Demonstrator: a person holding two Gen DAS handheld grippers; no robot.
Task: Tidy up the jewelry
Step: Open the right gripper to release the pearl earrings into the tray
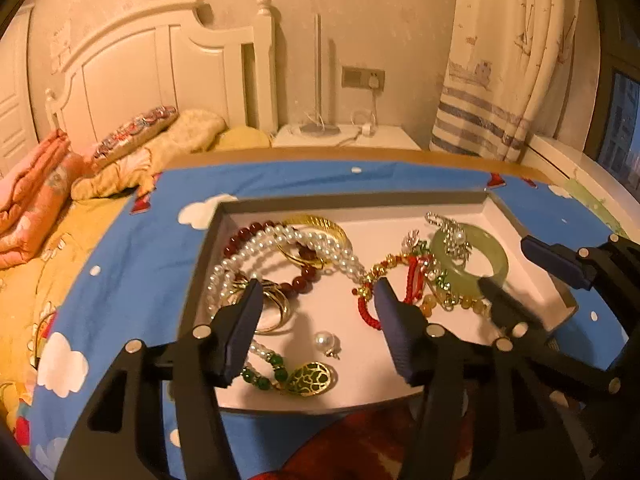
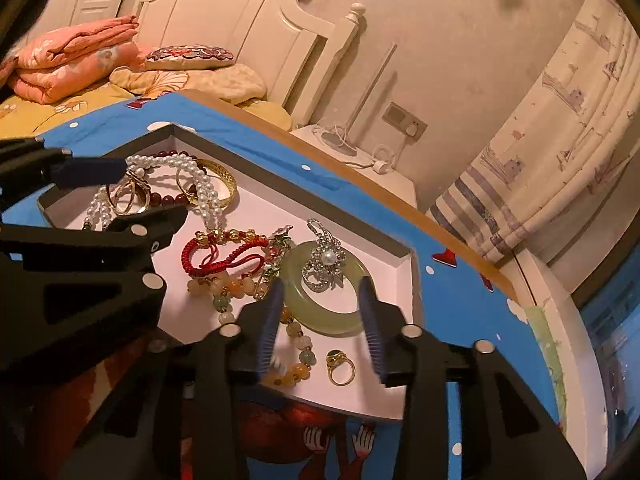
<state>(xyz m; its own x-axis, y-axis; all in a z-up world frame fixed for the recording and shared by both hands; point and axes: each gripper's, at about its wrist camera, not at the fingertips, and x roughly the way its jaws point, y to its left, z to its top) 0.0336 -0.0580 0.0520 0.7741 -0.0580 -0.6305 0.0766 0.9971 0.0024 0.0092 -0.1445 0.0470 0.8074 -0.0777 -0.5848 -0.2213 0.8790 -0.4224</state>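
Shallow box [image 1: 224, 220] is sitting on the blue-clothed surface [image 1: 132, 248], holding all jewelry. Left gripper [image 1: 316, 300] is hovering near its pearl necklace [image 1: 280, 240], jaws part-open, empty. Right gripper [image 2: 322, 300] jaws are straddling the jade bangle [image 2: 320, 320], not pressing.

Bare tray floor [image 1: 336, 304] lies between the pearl necklace [image 1: 280, 240] and red bracelet [image 1: 370, 312].

Table [image 1: 404, 155] under blue cloud-print cloth [image 1: 132, 252]; jewelry tray [image 1: 360, 199] on cloth.
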